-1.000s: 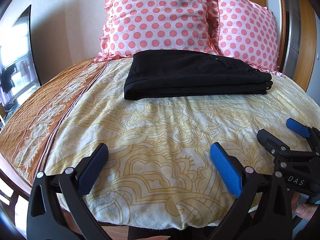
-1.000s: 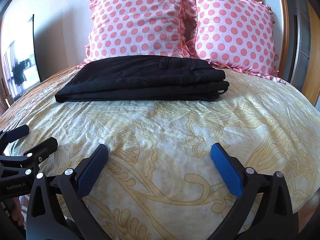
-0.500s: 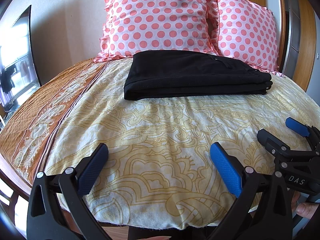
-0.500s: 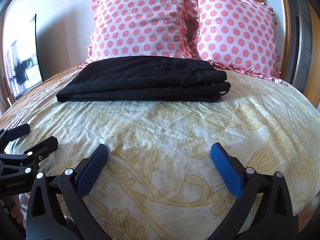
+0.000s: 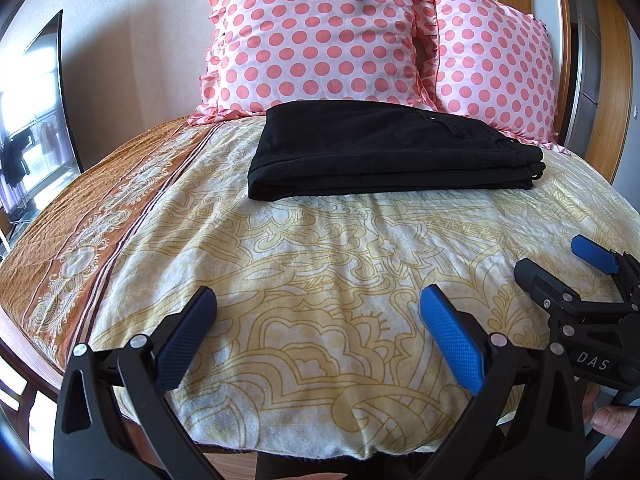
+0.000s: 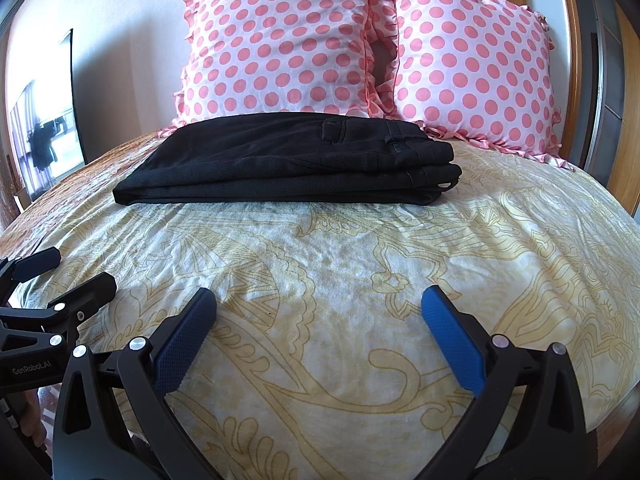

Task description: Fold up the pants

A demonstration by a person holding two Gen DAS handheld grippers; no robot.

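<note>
Black pants (image 5: 384,156) lie folded in a flat rectangular stack on the bed, in front of the pillows; they also show in the right wrist view (image 6: 288,164). My left gripper (image 5: 318,300) is open and empty, low over the near part of the bed, well short of the pants. My right gripper (image 6: 318,300) is open and empty, likewise back from the pants. The right gripper shows at the right edge of the left wrist view (image 5: 560,260), and the left gripper at the left edge of the right wrist view (image 6: 76,268).
Two pink polka-dot pillows (image 5: 316,36) (image 6: 468,60) lean against the wall behind the pants. The bed has a yellow patterned sheet (image 5: 320,264) with an orange-brown border (image 5: 80,232) at left. A wooden frame (image 5: 612,80) stands at right, a dark screen (image 5: 32,120) at left.
The right gripper has drifted slightly, so the pants sit a little lower and further right in its view. The left gripper has barely moved. The pants have not moved.
</note>
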